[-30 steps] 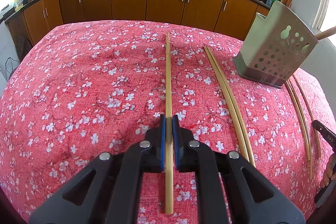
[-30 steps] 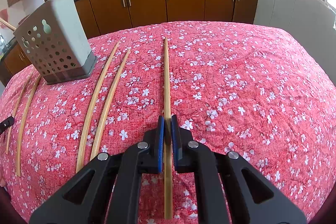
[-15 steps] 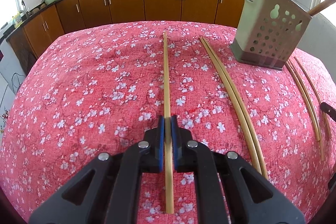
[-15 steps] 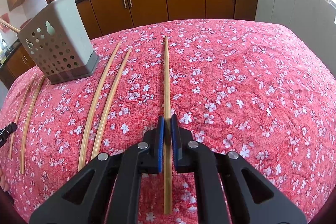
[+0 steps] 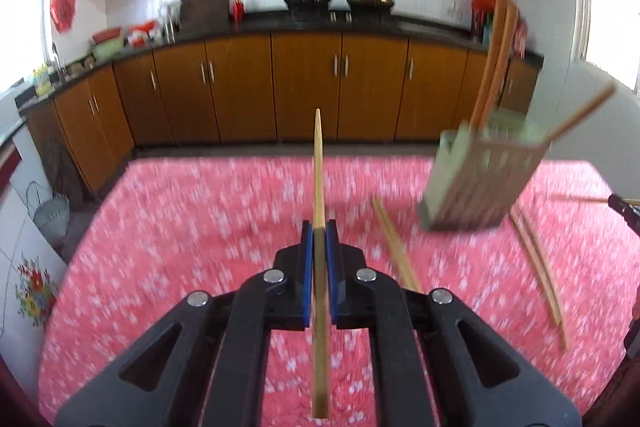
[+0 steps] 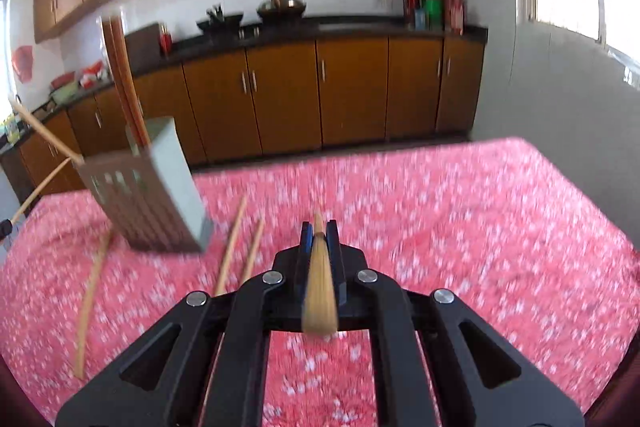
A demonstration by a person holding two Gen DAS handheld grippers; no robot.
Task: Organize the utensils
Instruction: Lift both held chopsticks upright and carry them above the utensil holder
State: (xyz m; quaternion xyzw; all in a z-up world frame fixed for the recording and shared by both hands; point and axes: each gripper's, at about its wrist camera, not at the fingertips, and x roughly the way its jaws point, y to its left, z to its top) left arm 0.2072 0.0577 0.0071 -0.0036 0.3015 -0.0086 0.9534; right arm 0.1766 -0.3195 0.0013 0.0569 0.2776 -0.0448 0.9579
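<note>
Left tool (image 5: 319,231) clamps chopstick (image 5: 319,163); right tool (image 6: 319,233) clamps bamboo stick (image 6: 319,291)

Both handheld grippers share one build: the left gripper (image 5: 319,239) and right gripper (image 6: 319,241) have matte black angular linkage arms with triangular cut-outs, four round silver screws apiece, and blue pads lining black jaws.

Two bamboo chopsticks (image 5: 319,187) (image 6: 319,283) are held aloft; others (image 6: 236,239) lie flat beside the perforated holder (image 5: 478,183) — mid-table.
</note>
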